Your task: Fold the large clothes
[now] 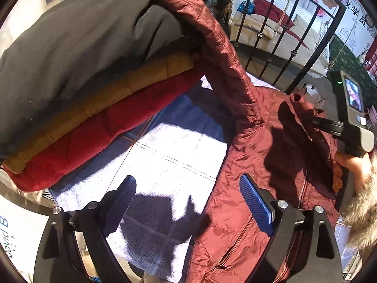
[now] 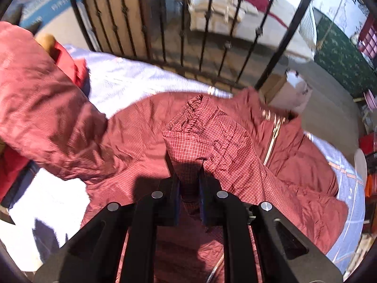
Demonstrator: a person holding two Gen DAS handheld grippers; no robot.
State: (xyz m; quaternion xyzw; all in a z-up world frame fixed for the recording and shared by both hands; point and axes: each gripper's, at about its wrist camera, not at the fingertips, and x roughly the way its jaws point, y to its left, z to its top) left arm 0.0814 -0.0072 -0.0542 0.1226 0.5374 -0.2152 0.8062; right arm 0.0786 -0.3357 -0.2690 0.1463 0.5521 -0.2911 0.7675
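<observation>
A maroon padded jacket (image 1: 259, 165) with a gold zipper lies front-up on a white and blue towel (image 1: 169, 155). My left gripper (image 1: 188, 202) is open and empty, low over the towel at the jacket's left edge. One sleeve (image 1: 212, 37) arcs up over the stack at the left. My right gripper (image 2: 189, 188) is shut on the cuff of the other sleeve (image 2: 200, 136) and holds it above the jacket's chest (image 2: 294, 160). The right gripper also shows in the left wrist view (image 1: 329, 125), gripping that cuff.
A stack of folded garments, grey (image 1: 70, 54), tan (image 1: 106, 103) and red (image 1: 99, 136), sits at the left on the towel. A black iron railing (image 2: 165, 30) runs behind the table. A cardboard box (image 2: 282, 89) is beyond the collar.
</observation>
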